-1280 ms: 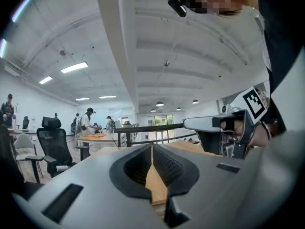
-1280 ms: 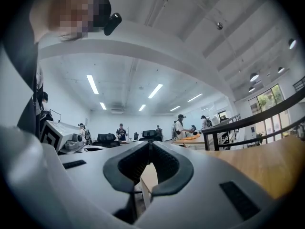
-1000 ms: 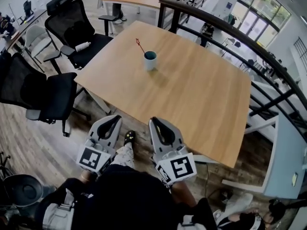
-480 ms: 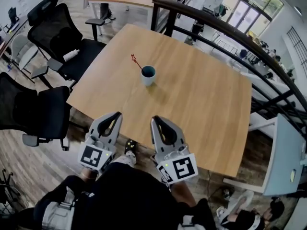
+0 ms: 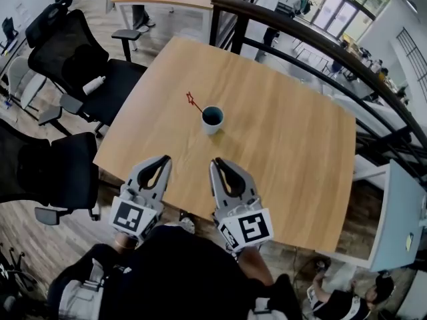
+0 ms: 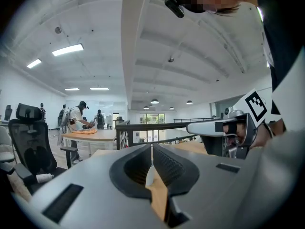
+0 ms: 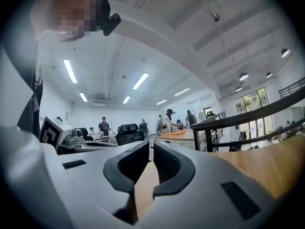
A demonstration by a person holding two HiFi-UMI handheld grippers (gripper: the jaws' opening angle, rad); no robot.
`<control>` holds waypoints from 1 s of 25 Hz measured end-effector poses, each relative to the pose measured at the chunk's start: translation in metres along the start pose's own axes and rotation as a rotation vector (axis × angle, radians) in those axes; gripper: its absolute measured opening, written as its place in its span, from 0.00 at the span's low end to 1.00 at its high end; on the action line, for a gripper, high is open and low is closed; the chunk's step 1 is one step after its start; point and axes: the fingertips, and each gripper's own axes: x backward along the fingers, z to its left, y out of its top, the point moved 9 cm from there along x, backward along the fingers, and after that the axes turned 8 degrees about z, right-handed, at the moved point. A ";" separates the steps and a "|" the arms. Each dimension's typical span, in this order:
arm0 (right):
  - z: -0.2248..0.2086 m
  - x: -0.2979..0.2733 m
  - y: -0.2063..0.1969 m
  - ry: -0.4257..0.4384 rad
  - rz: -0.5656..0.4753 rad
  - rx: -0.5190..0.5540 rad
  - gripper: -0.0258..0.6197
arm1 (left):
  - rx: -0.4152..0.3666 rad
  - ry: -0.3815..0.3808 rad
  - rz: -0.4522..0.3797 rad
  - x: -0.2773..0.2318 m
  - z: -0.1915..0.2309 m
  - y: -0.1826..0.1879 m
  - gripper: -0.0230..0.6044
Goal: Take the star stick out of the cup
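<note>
**Star stick in the cup, both grippers shut and held short of it**

A pale cup (image 5: 213, 120) is seen upright on the wooden surface (image 5: 287, 152), towards its far left part. The red star stick (image 5: 194, 101) is stood in the cup and is tilted out over the rim to the far left, its star end uppermost.

The left gripper (image 5: 162, 159) and the right gripper (image 5: 217, 162) are held side by side over the near edge of the surface, well apart from the cup and pointed roughly towards it. In each gripper view the jaws are seen brought together at their tips, and nothing is held between them.

Black office chairs (image 5: 67, 65) are placed to the left of the surface, and a dark railing (image 5: 300, 32) is run along its far side.
</note>
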 end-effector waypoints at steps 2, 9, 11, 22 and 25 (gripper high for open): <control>-0.002 -0.018 0.000 -0.006 0.010 0.014 0.09 | 0.005 0.002 0.006 -0.006 0.015 -0.001 0.07; -0.015 -0.069 0.000 -0.053 0.043 0.038 0.09 | 0.008 -0.035 -0.049 -0.032 0.052 -0.003 0.07; -0.020 -0.079 -0.001 -0.067 0.089 0.079 0.09 | 0.011 -0.039 -0.020 -0.037 0.055 -0.002 0.07; -0.070 -0.139 -0.011 -0.051 0.255 0.198 0.16 | 0.056 0.077 -0.007 -0.070 0.058 0.006 0.07; -0.082 -0.159 -0.017 -0.060 0.297 0.317 0.20 | 0.079 0.126 0.038 -0.074 0.060 0.004 0.07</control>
